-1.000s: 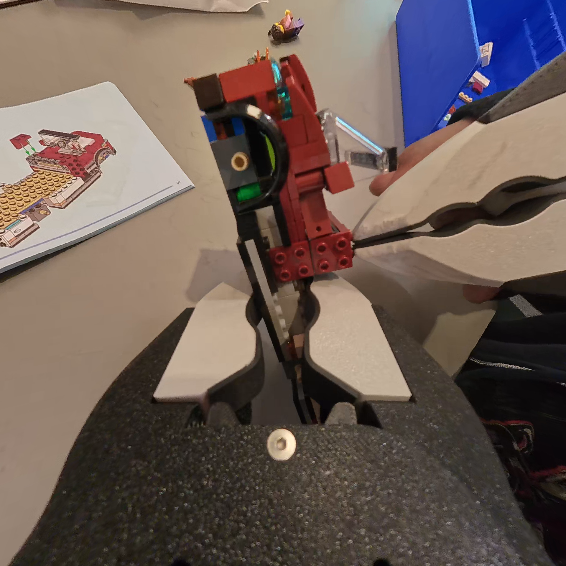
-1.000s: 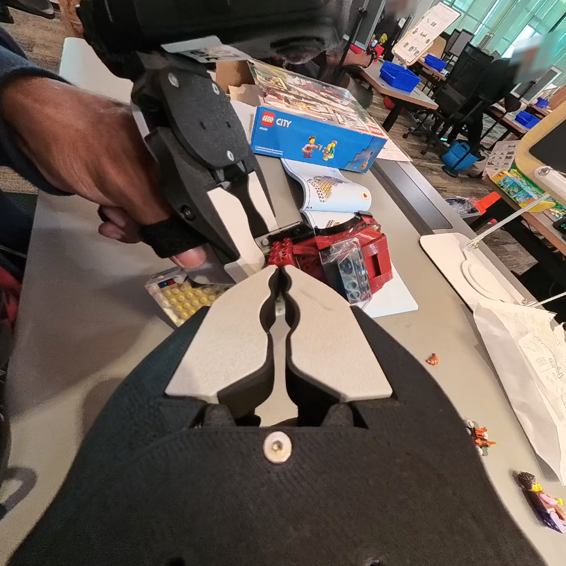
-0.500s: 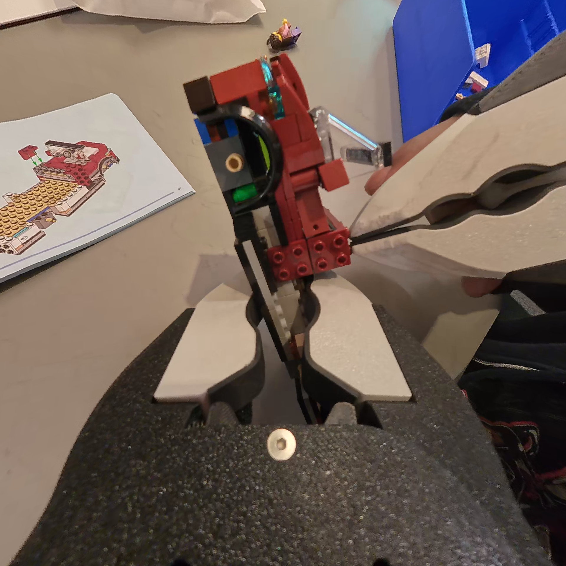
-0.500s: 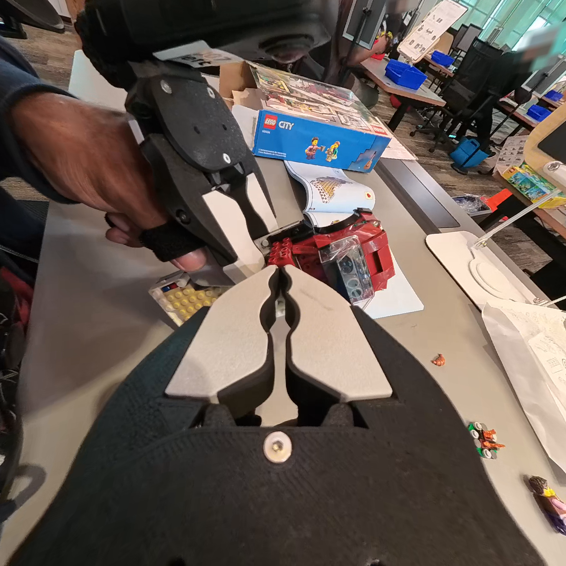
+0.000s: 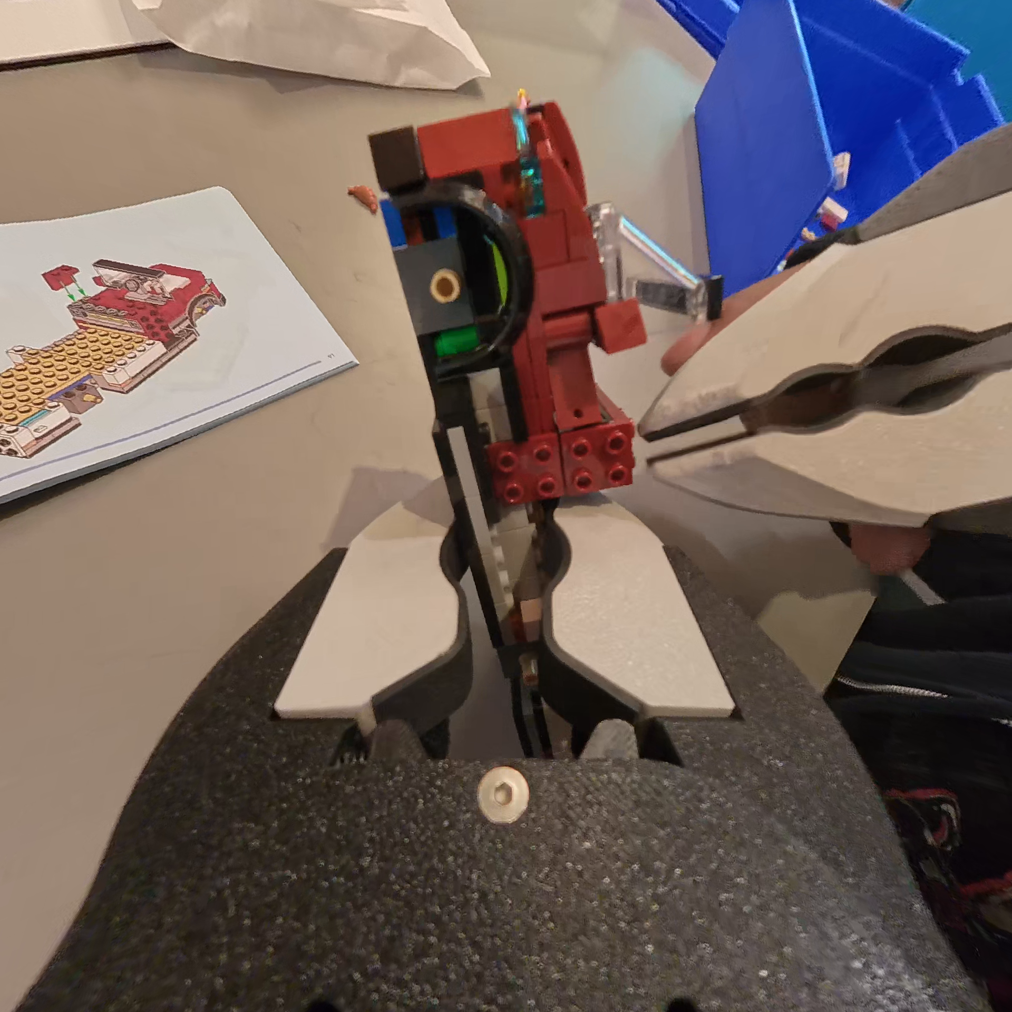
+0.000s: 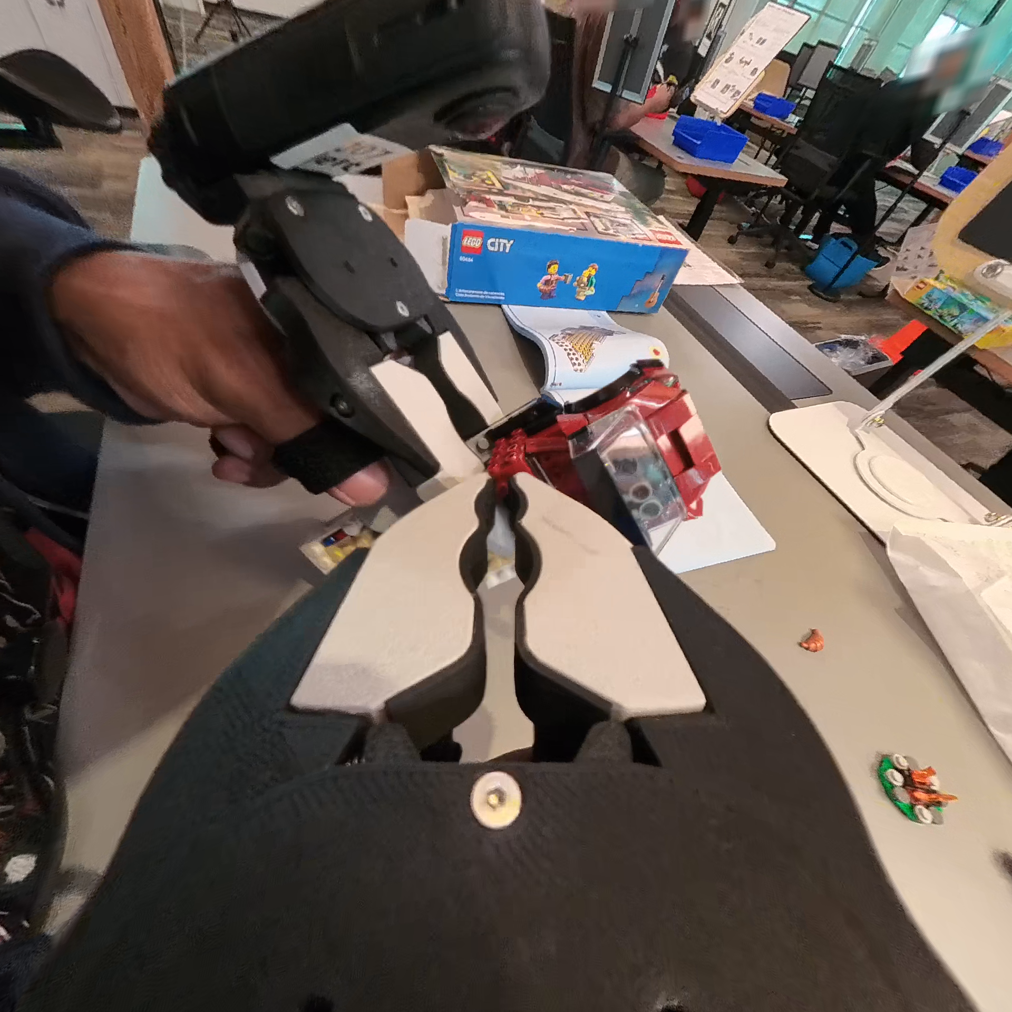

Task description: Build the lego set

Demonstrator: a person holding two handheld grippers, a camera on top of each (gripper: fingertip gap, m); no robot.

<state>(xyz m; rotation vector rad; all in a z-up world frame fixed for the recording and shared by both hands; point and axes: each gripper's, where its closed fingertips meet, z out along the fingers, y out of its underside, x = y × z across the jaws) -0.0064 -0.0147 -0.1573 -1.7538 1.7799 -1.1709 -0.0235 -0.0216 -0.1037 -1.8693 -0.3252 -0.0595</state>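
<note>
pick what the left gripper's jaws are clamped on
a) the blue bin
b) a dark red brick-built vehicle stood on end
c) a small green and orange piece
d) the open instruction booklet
b: in the left wrist view the left gripper has its fingers either side of the base of the dark red brick-built vehicle, which stands on end clear of the table, while the instruction booklet lies flat to the left.

Grey table (image 6: 777, 646) carries an open instruction booklet (image 6: 591, 350) mid-surface. Behind the booklet: blue toy box (image 6: 553, 268); right of it: white flat pad (image 6: 854, 454) and crumpled white paper (image 6: 953, 591). Nearer than the booklet: small brown piece (image 6: 812, 640), green-and-orange brick cluster (image 6: 912, 788), and a yellow studded plate (image 6: 339, 542) to its left.
</note>
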